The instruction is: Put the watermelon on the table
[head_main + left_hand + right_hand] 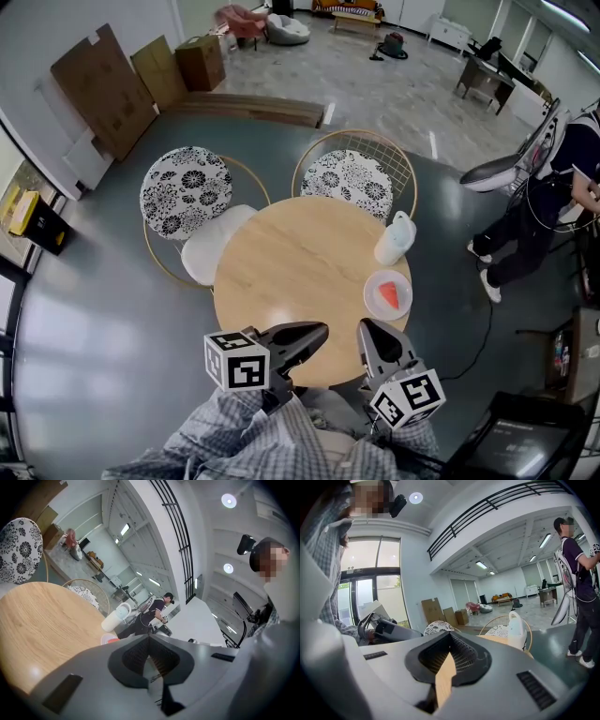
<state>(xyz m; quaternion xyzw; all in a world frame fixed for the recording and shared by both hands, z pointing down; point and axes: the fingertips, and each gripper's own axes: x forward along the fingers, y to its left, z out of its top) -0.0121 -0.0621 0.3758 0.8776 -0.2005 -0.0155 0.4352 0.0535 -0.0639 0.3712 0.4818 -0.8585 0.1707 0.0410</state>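
A red watermelon slice (389, 294) lies on a small white plate (373, 306) at the right edge of the round wooden table (281, 272). My left gripper (322, 330) hovers over the near edge of the table, shut with nothing in it. Just to its right, my right gripper (366, 326) is also shut and empty, its tip a short way from the plate on the near side. In the left gripper view the shut jaws of the left gripper (149, 637) point across the table, and the plate (110, 640) peeks over them. In the right gripper view, the right gripper (450, 633) has its jaws meeting at the tip.
A white jug (396, 239) stands just behind the plate. Two patterned round chairs (186, 187) (353, 183) sit at the far side of the table. A person (534, 216) stands to the right, beyond a cable on the floor. Cardboard boxes (103, 84) lean on the left wall.
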